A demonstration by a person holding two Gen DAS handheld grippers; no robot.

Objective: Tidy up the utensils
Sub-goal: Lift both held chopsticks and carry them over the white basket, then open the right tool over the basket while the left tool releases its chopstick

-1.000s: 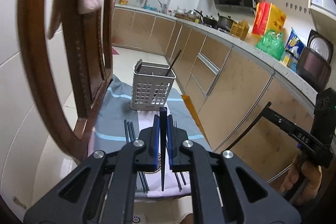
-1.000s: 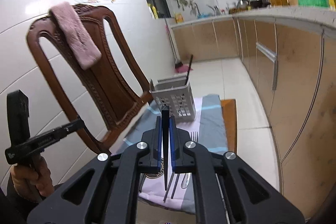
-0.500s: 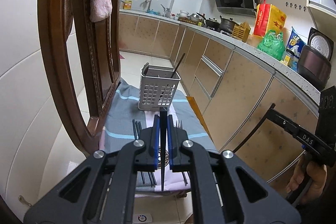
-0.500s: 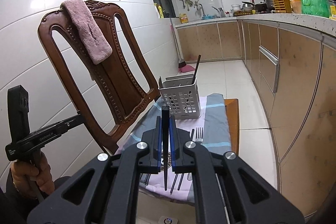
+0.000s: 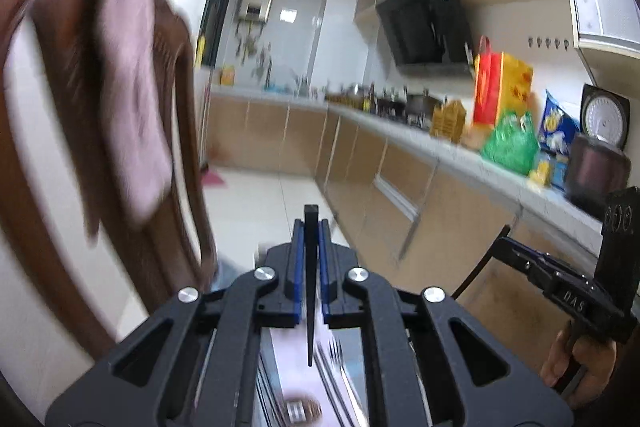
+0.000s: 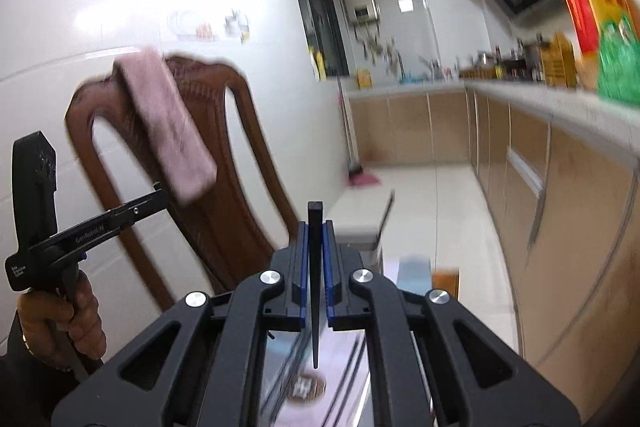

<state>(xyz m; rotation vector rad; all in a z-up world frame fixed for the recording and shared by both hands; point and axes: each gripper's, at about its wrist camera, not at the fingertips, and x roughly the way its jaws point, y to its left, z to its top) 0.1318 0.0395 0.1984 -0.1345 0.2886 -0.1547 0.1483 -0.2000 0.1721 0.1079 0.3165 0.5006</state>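
My left gripper (image 5: 310,227) is shut on a black chopstick (image 5: 310,311) that stands upright between its blue pads. My right gripper (image 6: 315,227) grips a second black chopstick (image 6: 315,307) the same way. Both are raised above the chair seat. On the cloth (image 5: 288,343) below lie a fork (image 5: 337,349) and more dark chopsticks (image 6: 346,375). The white utensil basket (image 6: 360,223) shows as a blur just past the right fingertips, with a chopstick (image 6: 389,205) leaning in it. In the left wrist view the basket is hidden behind the fingers.
A brown wooden chair back (image 6: 224,195) with a pink towel (image 6: 172,131) stands to the left. Kitchen cupboards (image 5: 400,187) and a counter with bags (image 5: 502,95) run along the right. A hand (image 6: 64,319) holds the other gripper in each view.
Both grippers have risen with their chopsticks still gripped. The basket and cloth have dropped low in both views, and the pictures are now blurred by motion.
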